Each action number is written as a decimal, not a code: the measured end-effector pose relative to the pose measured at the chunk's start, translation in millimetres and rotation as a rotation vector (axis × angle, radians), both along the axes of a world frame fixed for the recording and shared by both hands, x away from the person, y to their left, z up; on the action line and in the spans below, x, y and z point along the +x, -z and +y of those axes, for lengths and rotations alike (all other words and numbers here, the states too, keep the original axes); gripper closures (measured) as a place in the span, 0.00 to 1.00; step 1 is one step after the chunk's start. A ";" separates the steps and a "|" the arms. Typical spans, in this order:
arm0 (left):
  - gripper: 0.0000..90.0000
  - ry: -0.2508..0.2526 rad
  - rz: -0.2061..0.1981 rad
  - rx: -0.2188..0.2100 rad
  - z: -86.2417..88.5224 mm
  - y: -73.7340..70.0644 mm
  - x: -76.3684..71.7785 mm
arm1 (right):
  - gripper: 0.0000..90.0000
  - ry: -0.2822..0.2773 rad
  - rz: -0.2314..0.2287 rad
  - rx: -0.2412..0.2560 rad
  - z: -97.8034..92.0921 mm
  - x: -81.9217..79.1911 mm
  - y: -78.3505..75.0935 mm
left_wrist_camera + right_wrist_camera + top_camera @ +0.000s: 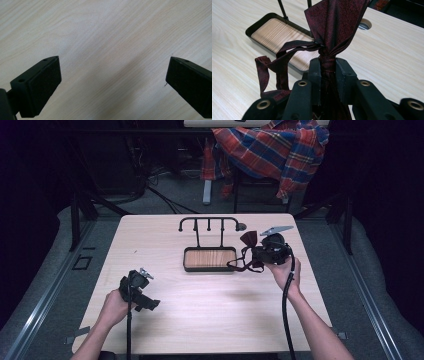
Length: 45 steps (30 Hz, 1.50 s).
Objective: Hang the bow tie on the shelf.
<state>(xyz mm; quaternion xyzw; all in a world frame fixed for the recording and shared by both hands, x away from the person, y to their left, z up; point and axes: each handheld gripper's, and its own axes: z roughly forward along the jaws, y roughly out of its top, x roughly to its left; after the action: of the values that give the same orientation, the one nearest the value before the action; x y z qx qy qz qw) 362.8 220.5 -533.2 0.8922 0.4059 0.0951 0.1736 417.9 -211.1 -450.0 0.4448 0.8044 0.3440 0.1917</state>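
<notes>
Pale wooden table (210, 295) seen from the high view, with a person's forearms entering from the bottom edge. The left gripper (145, 302) is held low over the table's near left part, angled toward the centre. The right gripper (252, 255) is raised at the right, clamping a dark red bow tie (248, 240) whose strap loops down toward the table. Just left of it stands a black rack (209, 222) with hooks, rising from a tray with a wood-grain floor (209, 258). A plaid shirt (272, 150) hangs over a chair beyond the table. From the left gripper view, the two black jaws stand wide apart over bare wood grain (107, 50), with nothing between them. From the right gripper view, the jaws are closed tight on the bow tie's knot (327, 60); one wing (334, 22) fans upward, the strap (277, 67) curls off to the left, and the tray (274, 35) lies beyond.
</notes>
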 end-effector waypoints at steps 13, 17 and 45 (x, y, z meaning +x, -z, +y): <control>0.00 0.000 -0.003 -0.005 0.3 0.2 -0.1 | 0.84 0.024 -0.014 0.042 1.3 10.0 -5.2; 0.00 0.004 0.001 -0.006 -0.1 -0.1 0.1 | 0.84 0.035 -0.018 0.046 0.3 12.8 -9.2; 0.00 0.012 0.006 -0.005 -1.2 0.5 1.1 | 0.84 0.084 -0.084 0.118 -1.0 33.3 -38.8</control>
<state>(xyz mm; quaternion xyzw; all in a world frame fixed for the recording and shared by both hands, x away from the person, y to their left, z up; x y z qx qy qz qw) 363.9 219.3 -533.8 0.8944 0.4014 0.0906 0.1752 451.1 -212.1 -411.2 0.4738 0.7548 0.4006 0.2130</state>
